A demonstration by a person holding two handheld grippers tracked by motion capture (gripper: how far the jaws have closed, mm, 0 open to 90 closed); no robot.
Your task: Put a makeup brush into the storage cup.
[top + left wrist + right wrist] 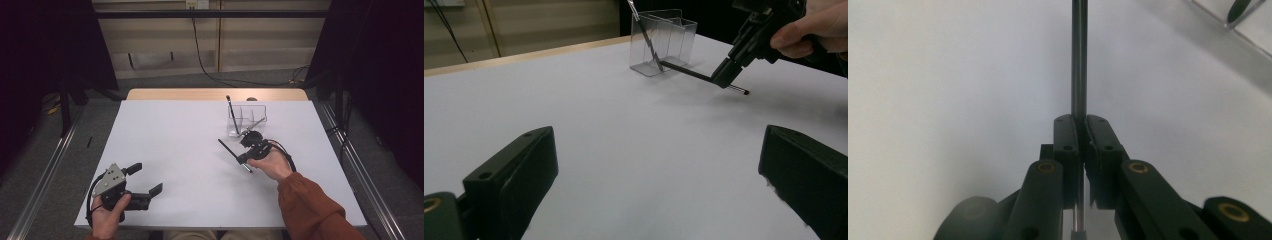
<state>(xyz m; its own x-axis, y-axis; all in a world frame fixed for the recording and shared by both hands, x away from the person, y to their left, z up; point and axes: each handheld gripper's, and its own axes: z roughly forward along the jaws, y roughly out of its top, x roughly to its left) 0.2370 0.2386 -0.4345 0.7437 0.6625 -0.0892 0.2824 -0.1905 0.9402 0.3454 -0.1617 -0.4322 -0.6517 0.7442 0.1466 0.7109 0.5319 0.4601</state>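
A glossy metal pen (1078, 60), a clear smooth plastic holder (248, 120), and a matt white table (170, 145).

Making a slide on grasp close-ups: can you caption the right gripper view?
Right gripper shut on a slim dark pen, held above the white table.

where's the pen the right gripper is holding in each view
High view: the pen lies right of centre, slanting out of the right gripper, below the clear organizer.
Left gripper view: upper right, a dark rod running from the organizer's foot to the gripper.
Right gripper view: centre, rising straight up from the shut jaws.
Shared landmark: the clear organizer, seen in the right gripper view at the top right corner.
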